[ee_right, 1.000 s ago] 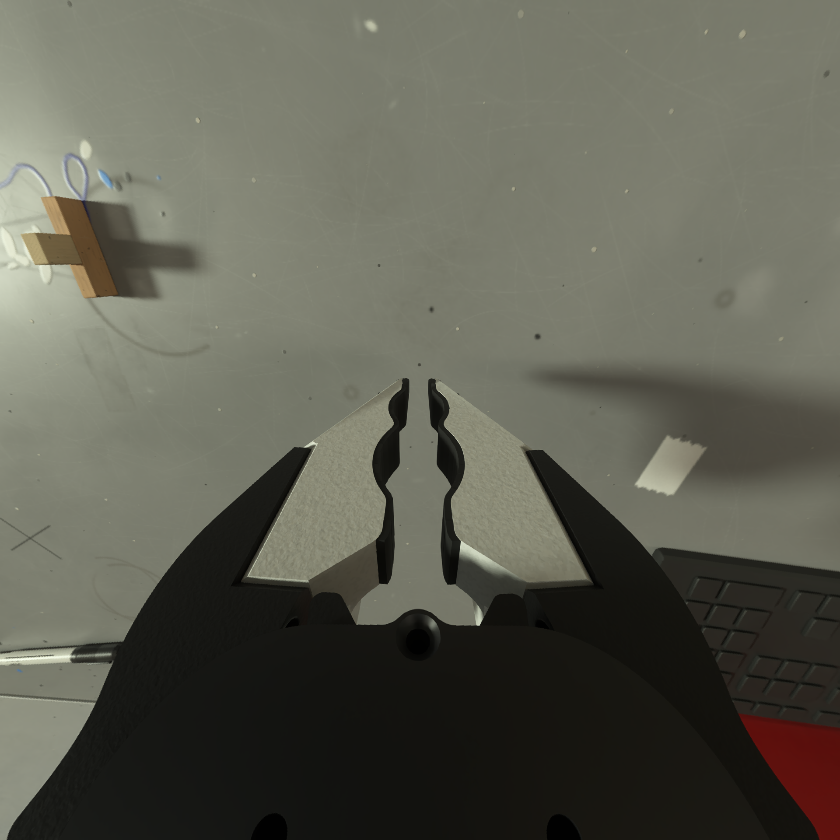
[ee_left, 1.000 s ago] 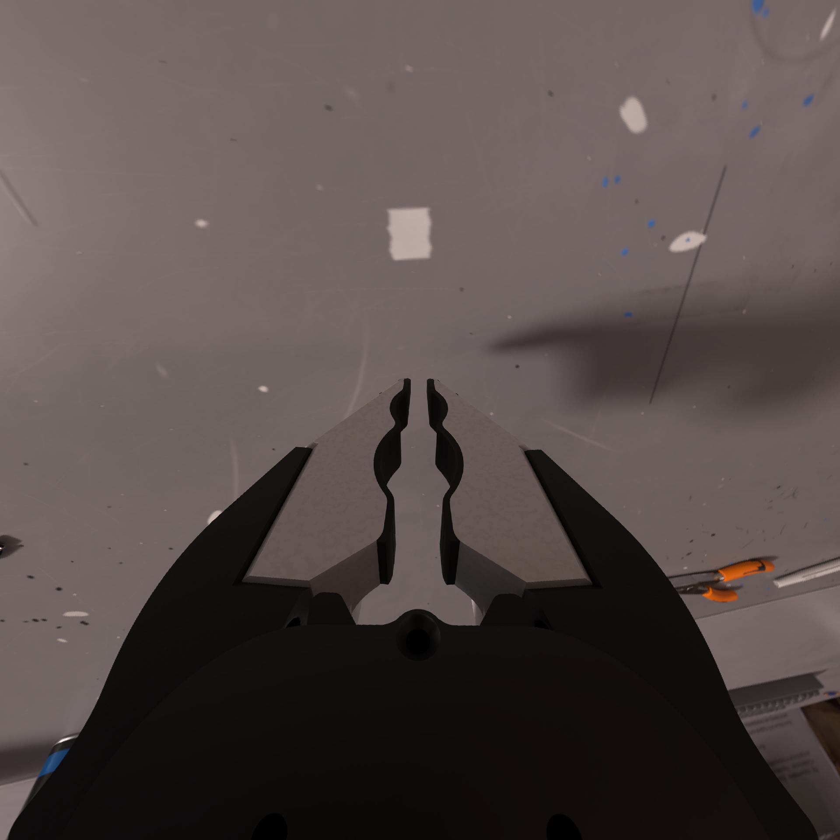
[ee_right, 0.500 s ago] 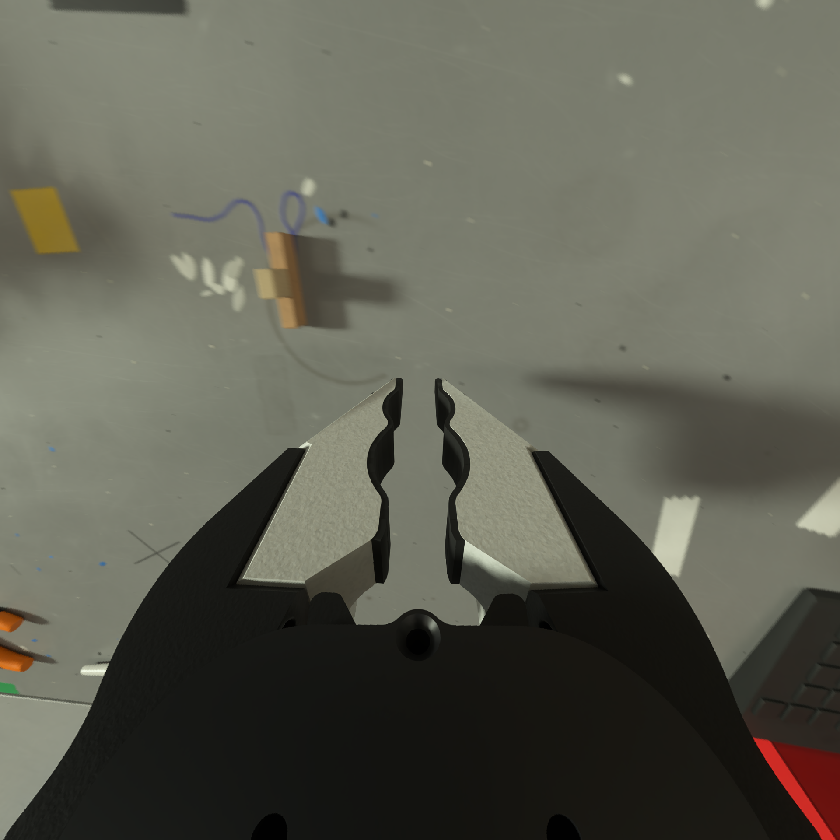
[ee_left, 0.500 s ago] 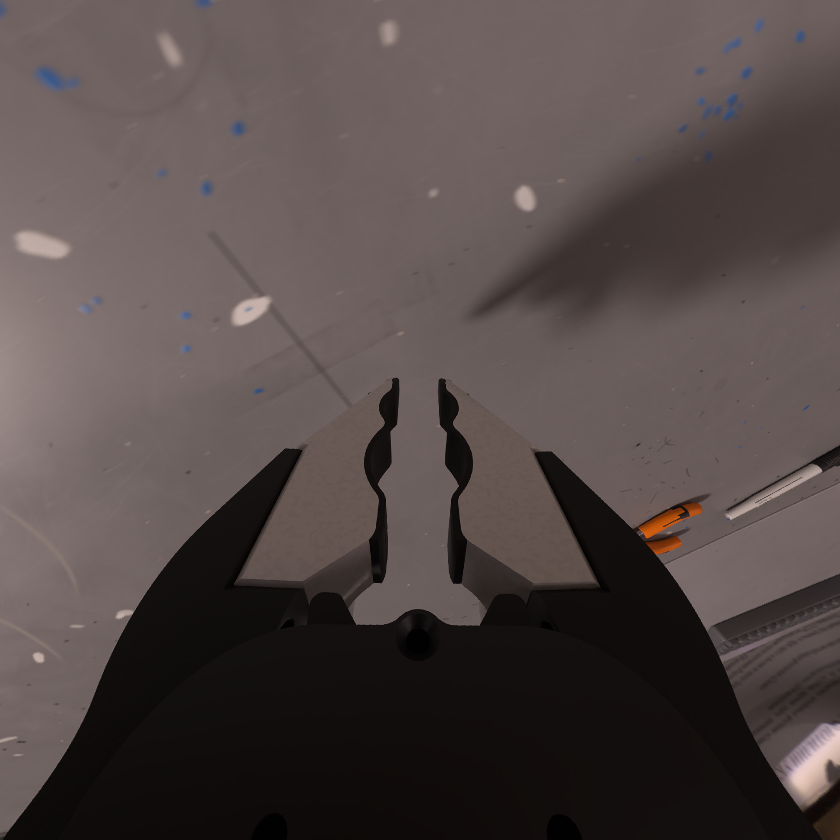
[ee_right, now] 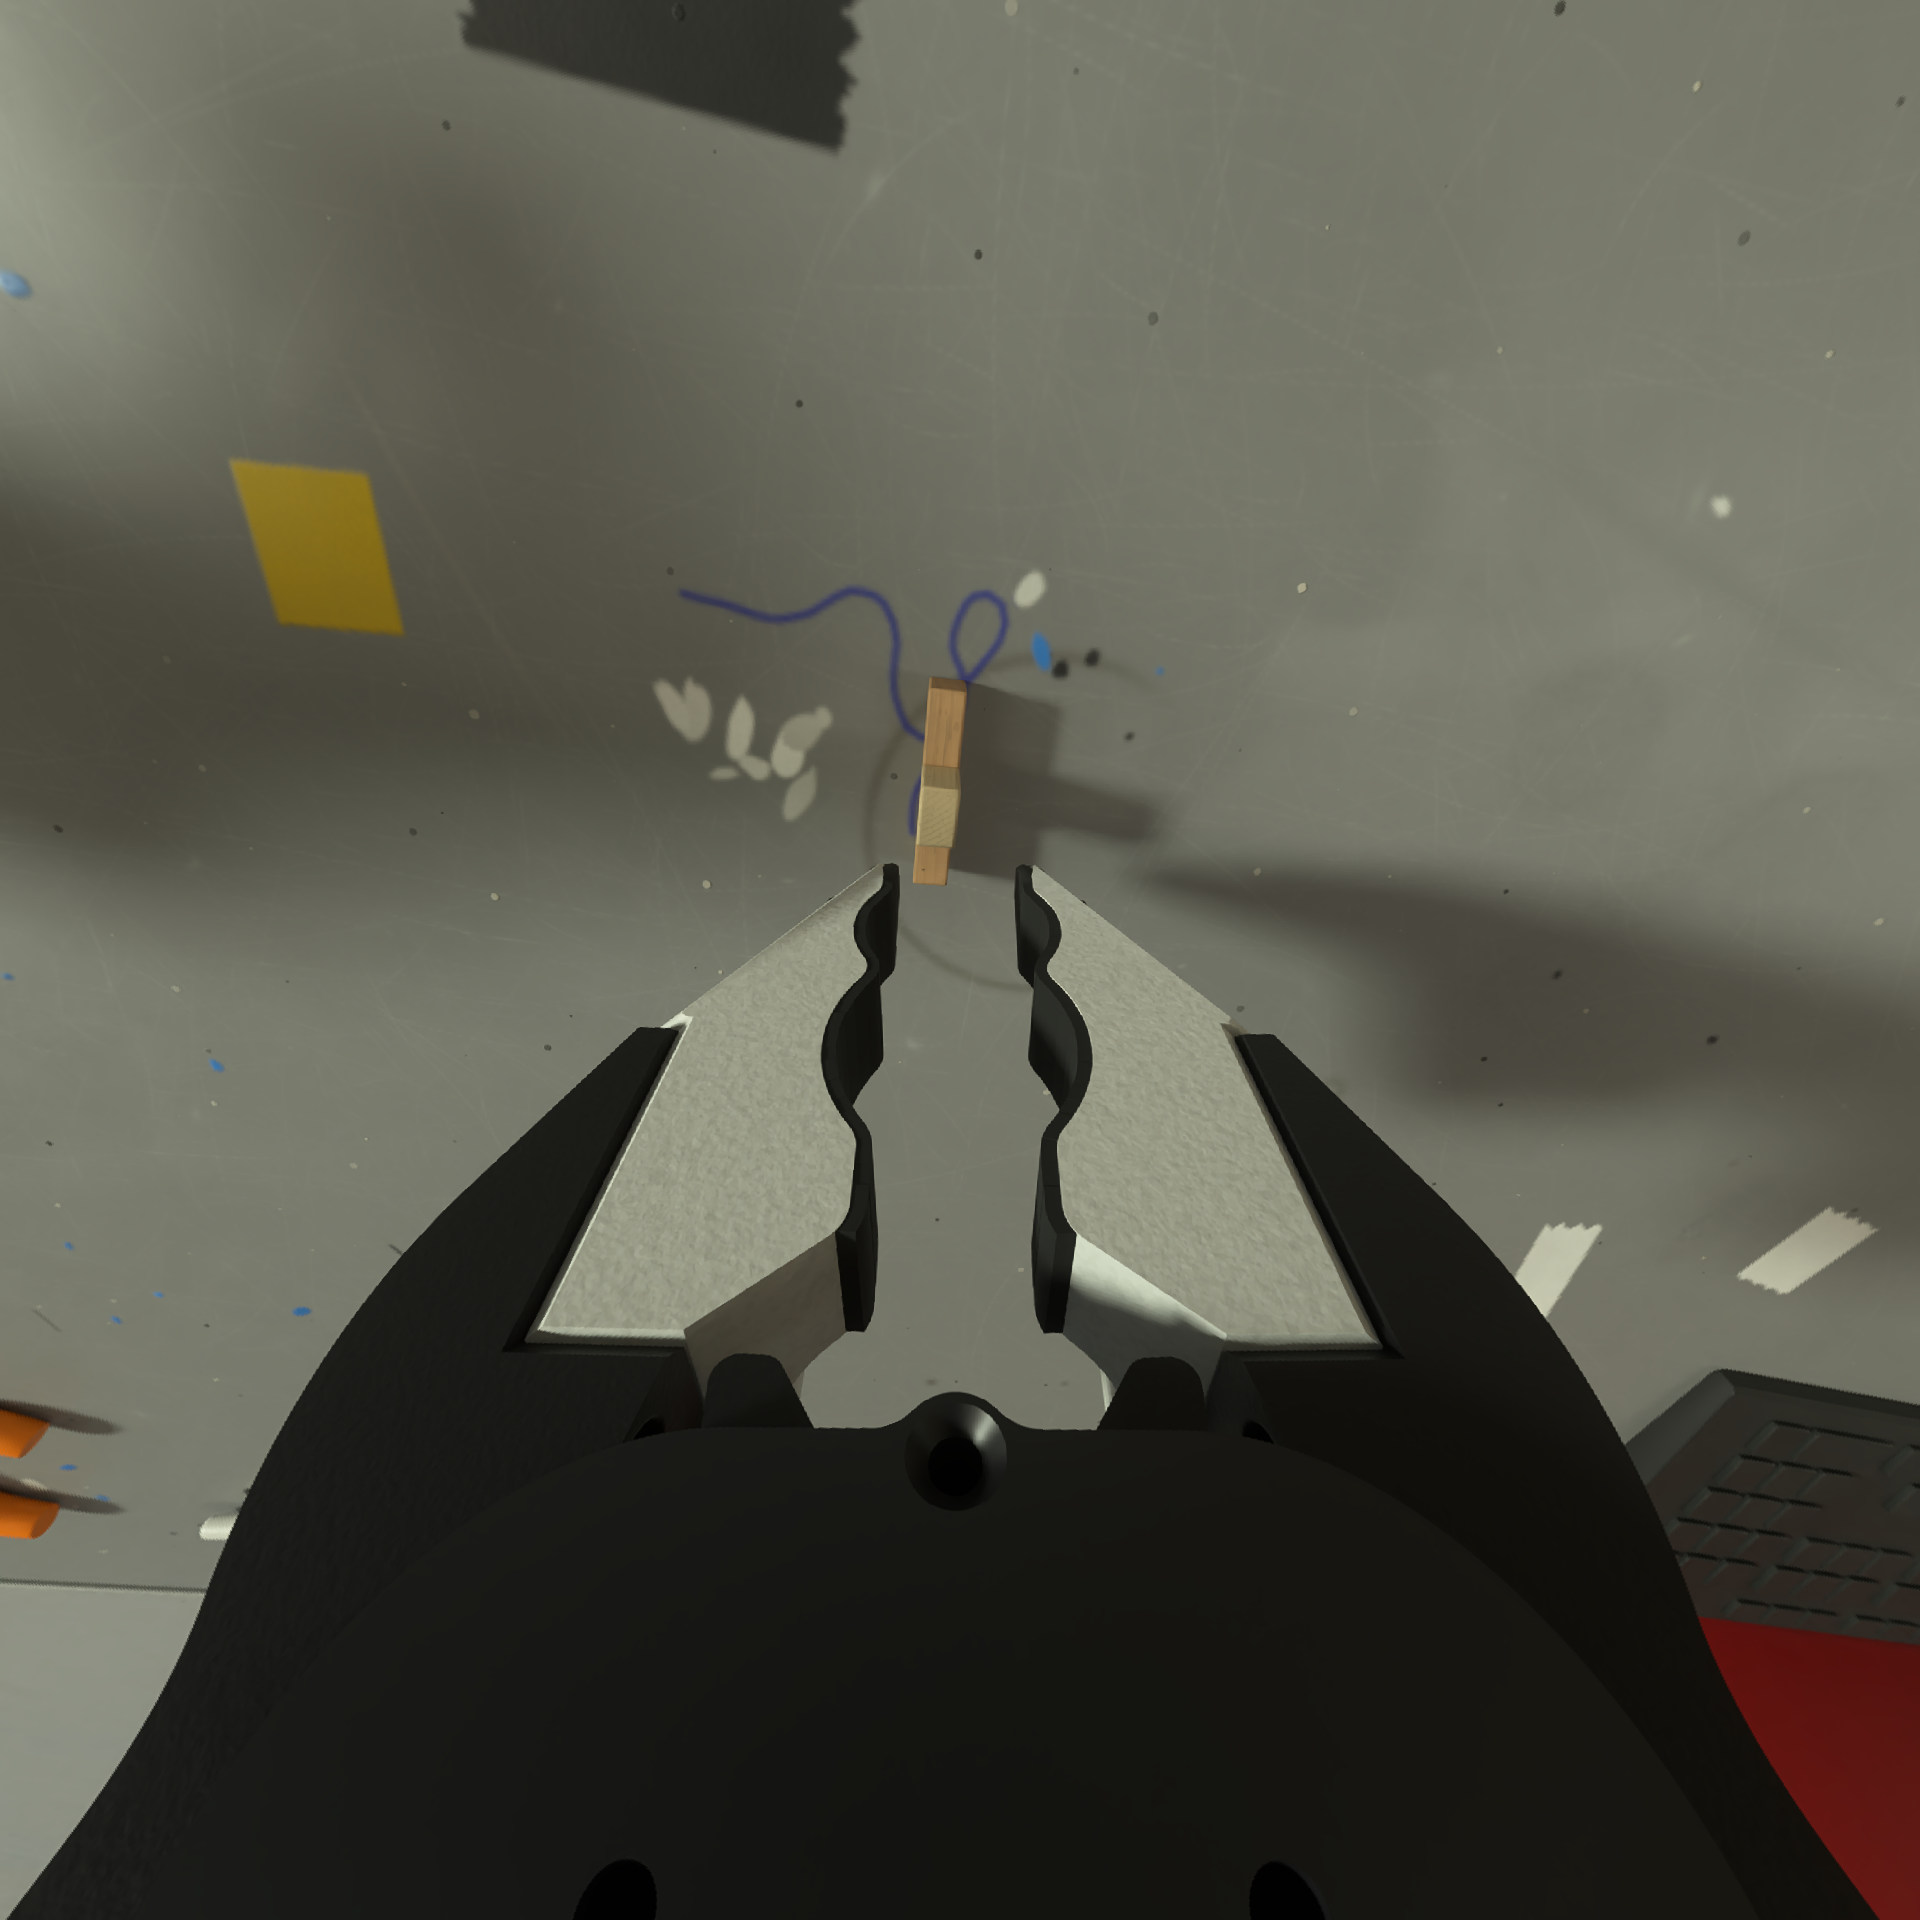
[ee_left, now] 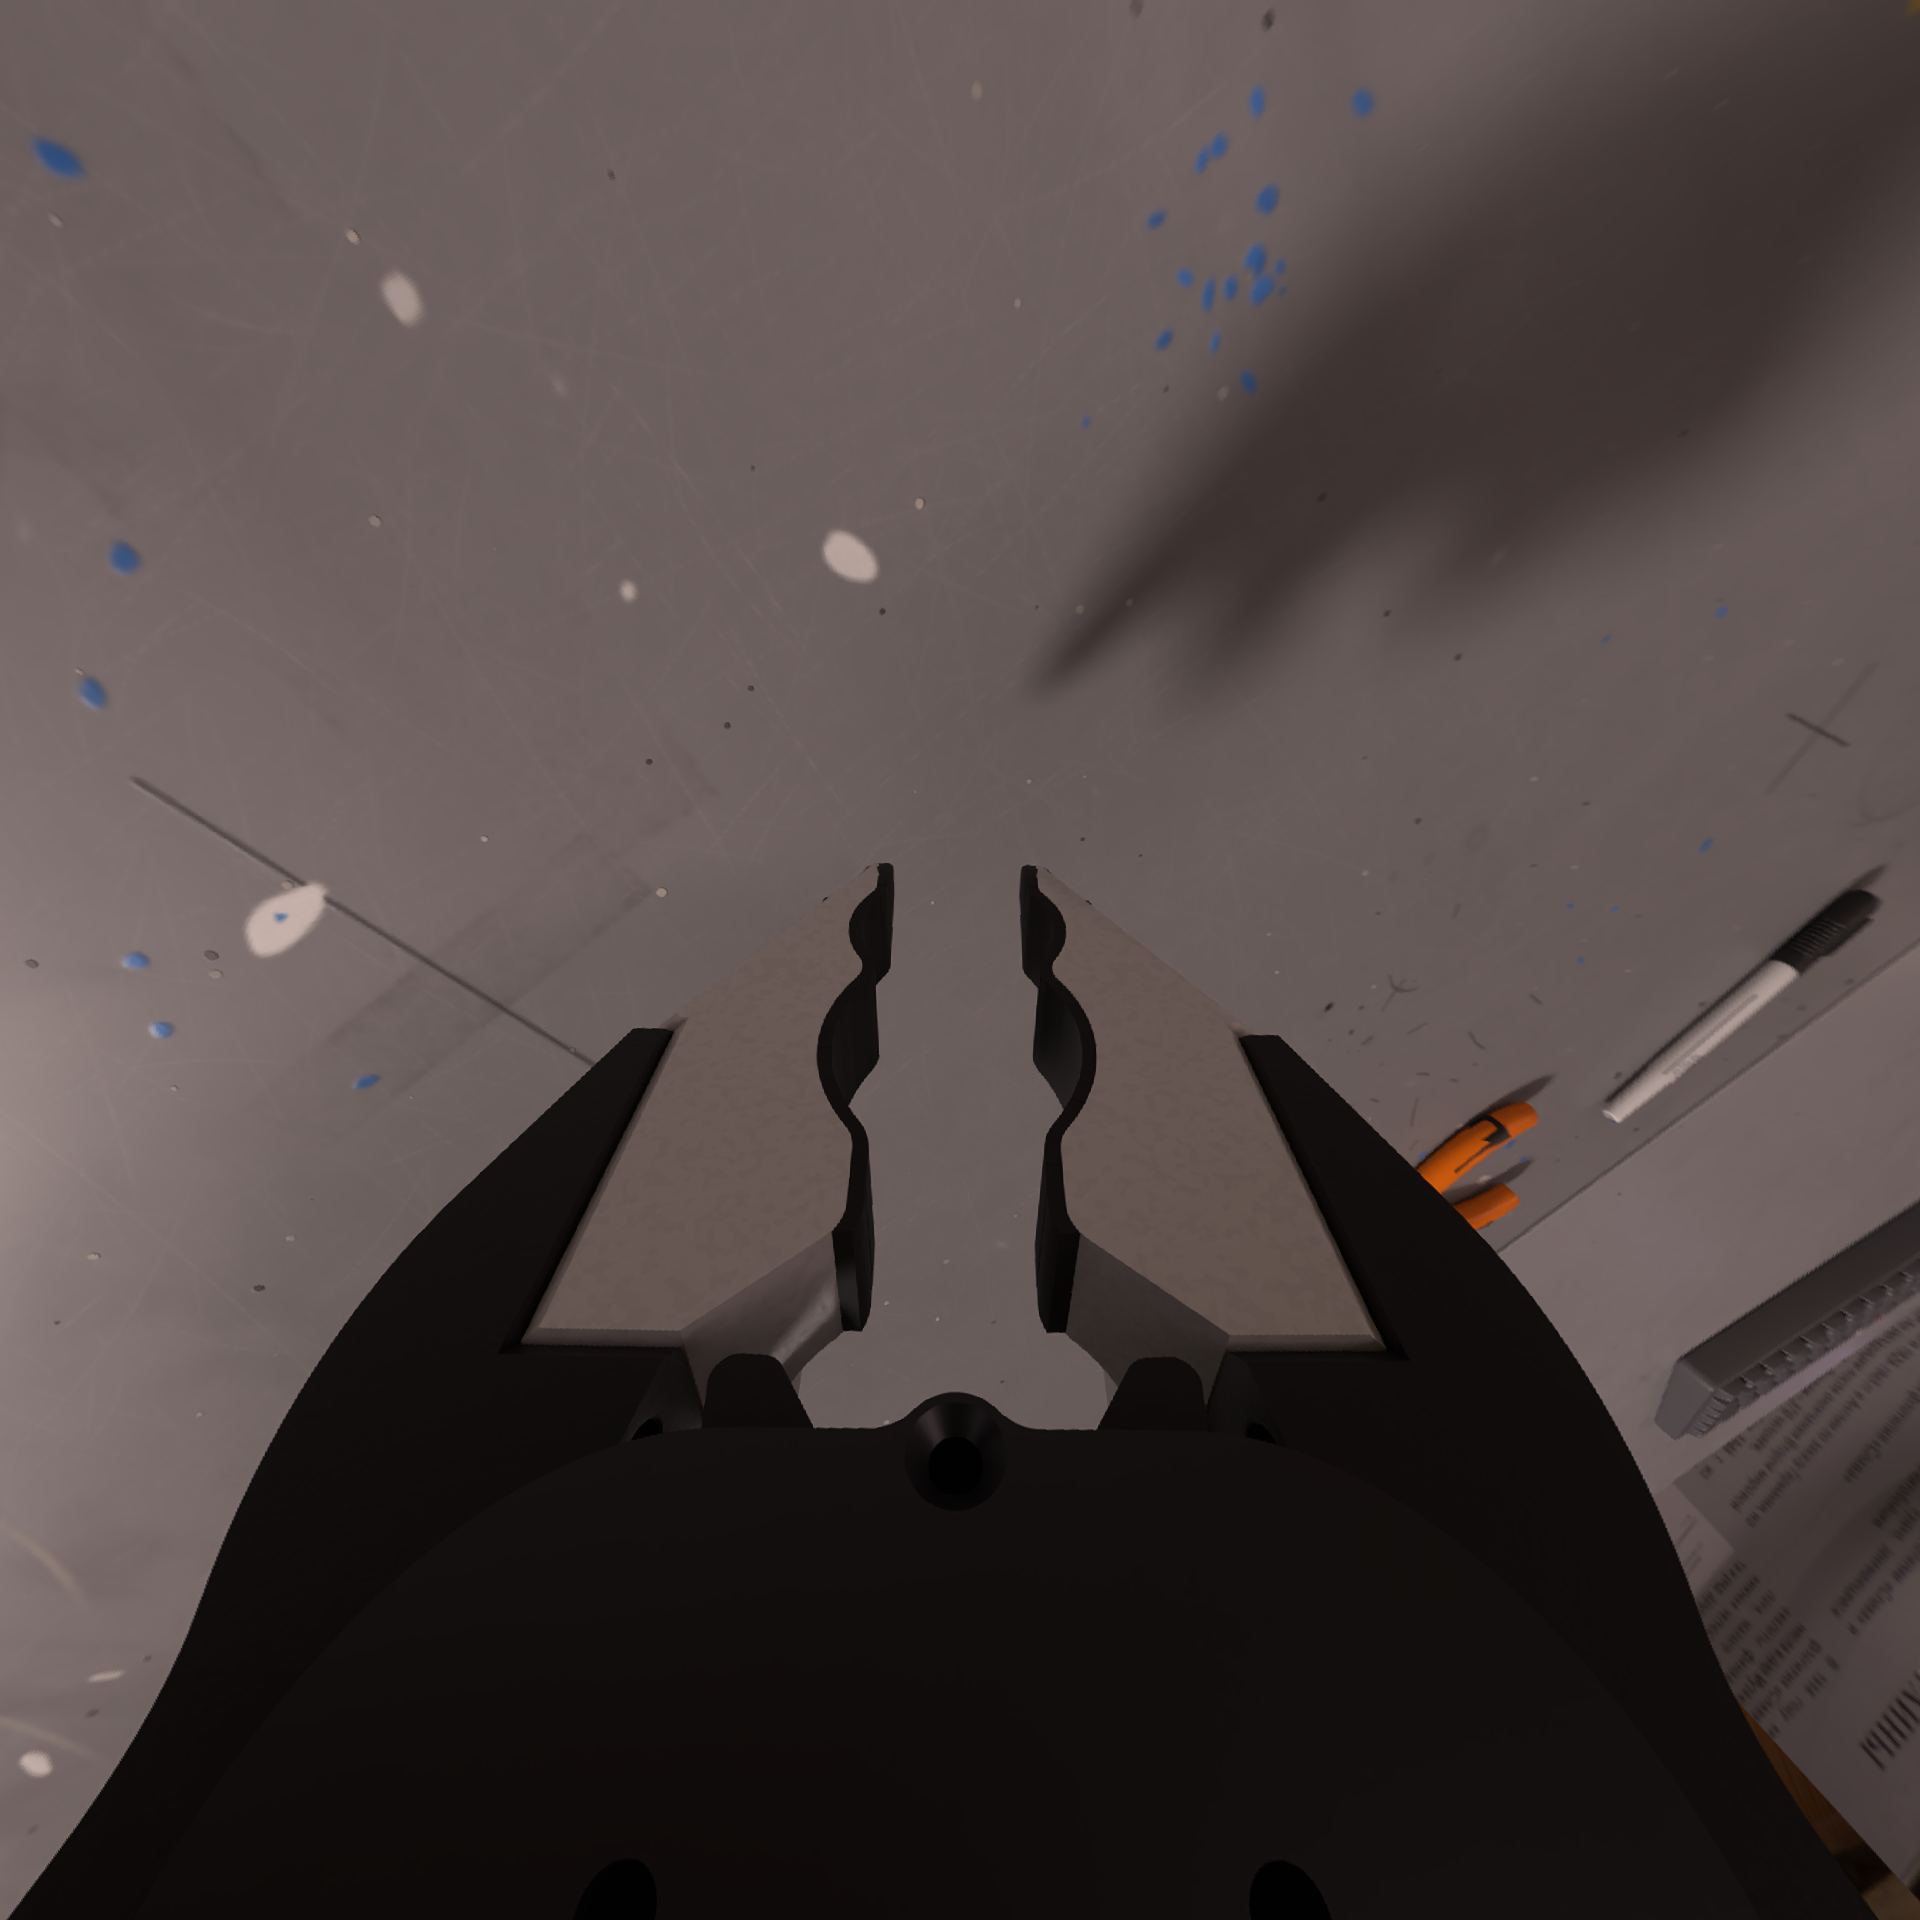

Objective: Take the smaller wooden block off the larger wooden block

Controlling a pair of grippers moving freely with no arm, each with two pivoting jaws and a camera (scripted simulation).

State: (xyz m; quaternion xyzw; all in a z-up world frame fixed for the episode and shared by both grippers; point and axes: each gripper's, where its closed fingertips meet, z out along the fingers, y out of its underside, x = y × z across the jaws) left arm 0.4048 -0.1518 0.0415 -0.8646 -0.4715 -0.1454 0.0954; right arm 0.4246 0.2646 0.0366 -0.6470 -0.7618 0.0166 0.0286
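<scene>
**Blocks still stacked, right claw lined up but short of them**

The lift has not begun. In the right wrist view the smaller wooden block, pale and squarish, sits across the larger wooden block, a longer, more orange-toned strip lying flat on the grey worktop well in from any edge that shows. The right claw is parted, with nothing between its jaws, and points almost straight at the pair; the stack appears just above its fingertips and slightly toward the left one, not yet between them. I judge this to be the approach: reaching the block, closing on it, raising it and setting it down are all still left.

The left claw is also parted and empty. It faces a bare, paint-flecked stretch of worktop, and neither block shows in its view.

Around the stack are a blue scribbled line, pale smears, a yellow patch to the left and a dark tape strip toward the far side. A black keyboard on a red mat lies at the near right.

As for writing: the left wrist view shows a marker pen with small print on its barrel, orange-handled pliers with a black mark on one handle, and a printed sheet with lines of text and a barcode near the worktop's right edge. No brand can be made out on the blocks or the claws.
</scene>
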